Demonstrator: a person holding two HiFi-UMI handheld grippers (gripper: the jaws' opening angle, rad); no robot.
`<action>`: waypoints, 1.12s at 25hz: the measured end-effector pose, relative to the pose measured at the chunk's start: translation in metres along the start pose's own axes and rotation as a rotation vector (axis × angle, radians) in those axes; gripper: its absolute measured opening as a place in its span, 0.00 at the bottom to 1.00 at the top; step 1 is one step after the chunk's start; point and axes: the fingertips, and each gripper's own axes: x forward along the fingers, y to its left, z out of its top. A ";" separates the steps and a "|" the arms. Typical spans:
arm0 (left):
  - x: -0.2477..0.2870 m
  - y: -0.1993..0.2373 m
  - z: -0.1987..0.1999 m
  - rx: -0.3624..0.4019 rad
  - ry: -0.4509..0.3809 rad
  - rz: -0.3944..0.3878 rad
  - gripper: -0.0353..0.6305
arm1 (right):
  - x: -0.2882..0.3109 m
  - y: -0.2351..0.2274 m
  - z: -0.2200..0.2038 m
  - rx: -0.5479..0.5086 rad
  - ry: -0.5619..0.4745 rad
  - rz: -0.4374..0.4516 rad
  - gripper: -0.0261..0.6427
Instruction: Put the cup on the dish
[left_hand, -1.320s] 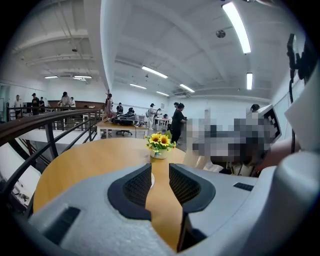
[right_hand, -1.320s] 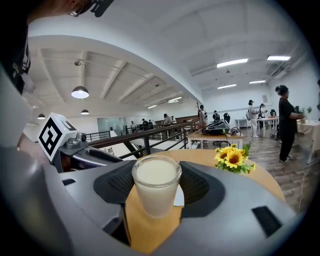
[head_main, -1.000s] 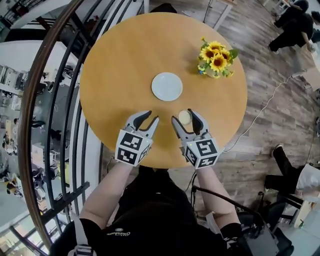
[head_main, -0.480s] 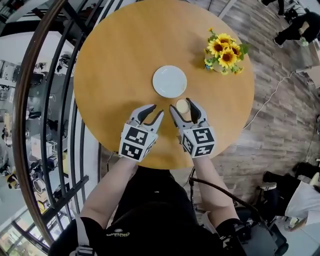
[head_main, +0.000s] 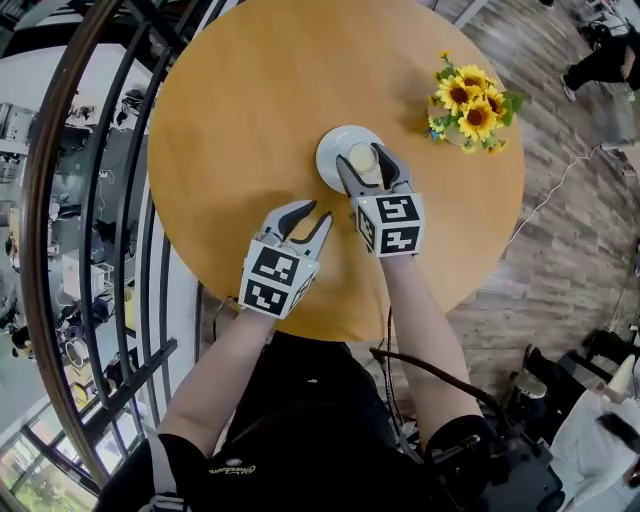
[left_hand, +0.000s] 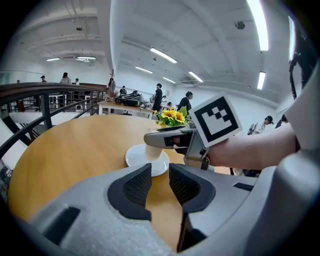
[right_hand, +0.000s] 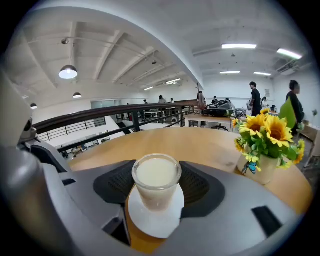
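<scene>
Round wooden table (head_main: 240, 120); sunflowers (head_main: 472, 103) in a pale vase (right_hand: 263, 172) near its right edge. Dark metal railing (left_hand: 50, 89) curves along the table's left side.

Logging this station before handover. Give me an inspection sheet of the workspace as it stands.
Surface: round wooden table.
Job's things: cup of milky liquid, over the middle of the white dish; whether it touches is unclear.
Clutter: vase of sunflowers near the table's far right edge.
Grippers: right tongs shut on the cup; left tongs open, empty, over the table's near side.
Cables: black cable below the person's right arm.
Surroundings: dark railing at left, wood floor at right, people in the distance.
</scene>
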 end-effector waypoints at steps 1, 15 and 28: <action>0.000 0.002 -0.001 -0.003 0.000 0.001 0.22 | 0.006 -0.003 0.000 -0.008 0.010 -0.005 0.44; -0.003 0.014 -0.006 -0.020 0.008 -0.004 0.22 | 0.036 -0.012 -0.021 -0.031 0.103 -0.032 0.44; -0.002 0.016 -0.003 -0.022 0.010 -0.013 0.22 | 0.036 -0.014 -0.022 -0.037 0.109 -0.050 0.44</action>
